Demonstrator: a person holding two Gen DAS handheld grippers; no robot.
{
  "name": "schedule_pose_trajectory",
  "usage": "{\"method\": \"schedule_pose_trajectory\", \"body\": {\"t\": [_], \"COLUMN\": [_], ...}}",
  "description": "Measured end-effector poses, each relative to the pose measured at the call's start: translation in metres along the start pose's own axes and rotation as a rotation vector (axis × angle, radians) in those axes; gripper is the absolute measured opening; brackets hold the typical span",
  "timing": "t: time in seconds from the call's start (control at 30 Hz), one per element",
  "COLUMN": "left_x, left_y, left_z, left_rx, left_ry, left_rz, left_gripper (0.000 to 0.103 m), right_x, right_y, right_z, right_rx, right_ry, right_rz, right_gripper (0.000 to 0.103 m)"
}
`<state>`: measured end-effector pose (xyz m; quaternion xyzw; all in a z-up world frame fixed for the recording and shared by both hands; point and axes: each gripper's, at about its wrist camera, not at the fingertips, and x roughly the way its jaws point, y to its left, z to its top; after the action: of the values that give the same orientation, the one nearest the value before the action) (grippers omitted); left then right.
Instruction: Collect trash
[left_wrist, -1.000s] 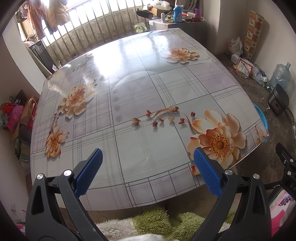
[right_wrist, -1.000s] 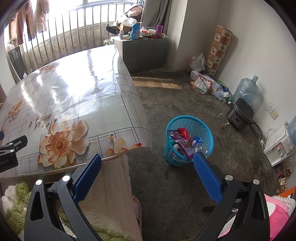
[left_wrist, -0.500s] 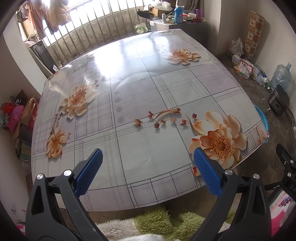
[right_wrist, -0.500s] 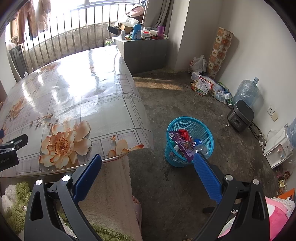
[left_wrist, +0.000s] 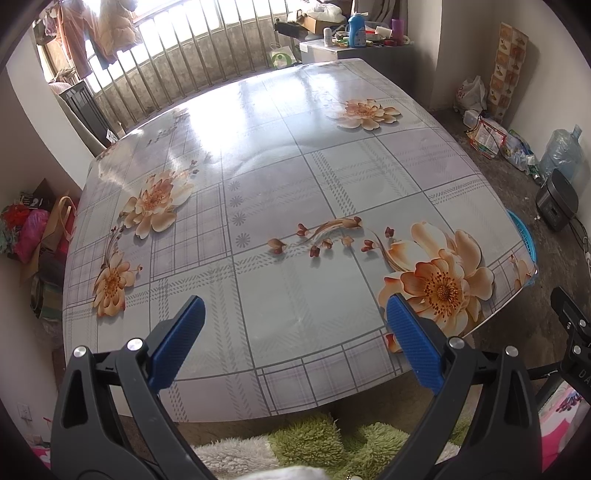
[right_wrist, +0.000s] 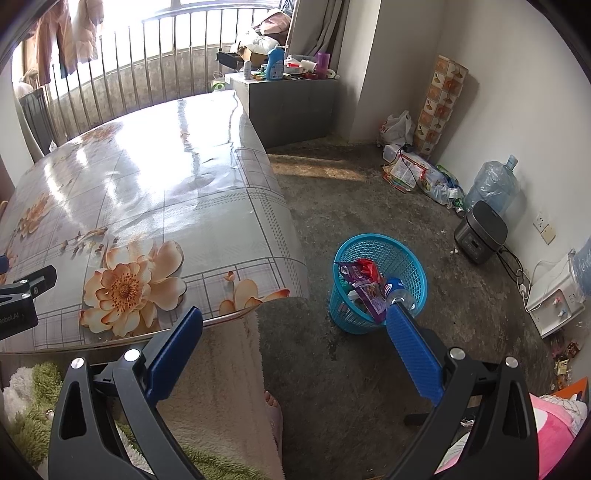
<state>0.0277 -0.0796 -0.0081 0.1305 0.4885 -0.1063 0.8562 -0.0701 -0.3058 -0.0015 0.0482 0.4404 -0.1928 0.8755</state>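
A blue mesh basket (right_wrist: 399, 254) stands on the floor to the right of the table; in it lie wrappers (right_wrist: 364, 282) and a plastic bottle (right_wrist: 400, 293). Its rim (left_wrist: 526, 240) peeks past the table's right edge in the left wrist view. The table (left_wrist: 280, 229) wears a glossy flowered cloth with no loose object on it. My left gripper (left_wrist: 293, 319) hangs open over the table's near edge, holding nothing. My right gripper (right_wrist: 293, 321) is open above the floor and table corner, left of the basket, nothing between its fingers.
Along the right wall lie bags and packets (right_wrist: 413, 173), a water jug (right_wrist: 491, 184), a dark rice cooker (right_wrist: 480, 230) and a white appliance (right_wrist: 554, 299) with cords. A grey cabinet (right_wrist: 291, 103) with bottles stands behind. A person's foot (right_wrist: 273, 410) and fluffy robe are below me.
Both views have drifted slightly, the table and basket sliding a little lower and rightward. Both grippers have stayed open and empty.
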Motion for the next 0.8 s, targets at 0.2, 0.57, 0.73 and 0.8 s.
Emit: {"method": "schedule_pose_trajectory", "body": {"t": [0.2, 0.57, 0.73, 0.8], "left_x": [-0.0009, -0.001, -0.0011, -0.0012], "left_y": [0.0025, 0.0016, 0.0021, 0.0015], "left_z": [0.0022, 0.0014, 0.0015, 0.0013], "left_rx": [-0.001, -0.001, 0.0, 0.0], "left_ry": [-0.001, -0.001, -0.001, -0.002], "left_rz": [0.002, 0.002, 0.002, 0.002], "left_gripper": [0.094, 0.094, 0.094, 0.094], "right_x": [0.0001, 0.0001, 0.0, 0.0], "right_y": [0.0005, 0.001, 0.0007, 0.0009], "right_z": [-0.0002, -0.0009, 0.0005, 0.0006], "right_rx": [0.0, 0.001, -0.001, 0.0], "right_ry": [0.0, 0.001, 0.001, 0.0], "right_rz": [-0.002, -0.001, -0.001, -0.001], "right_gripper": [0.097, 0.097, 0.097, 0.097]}}
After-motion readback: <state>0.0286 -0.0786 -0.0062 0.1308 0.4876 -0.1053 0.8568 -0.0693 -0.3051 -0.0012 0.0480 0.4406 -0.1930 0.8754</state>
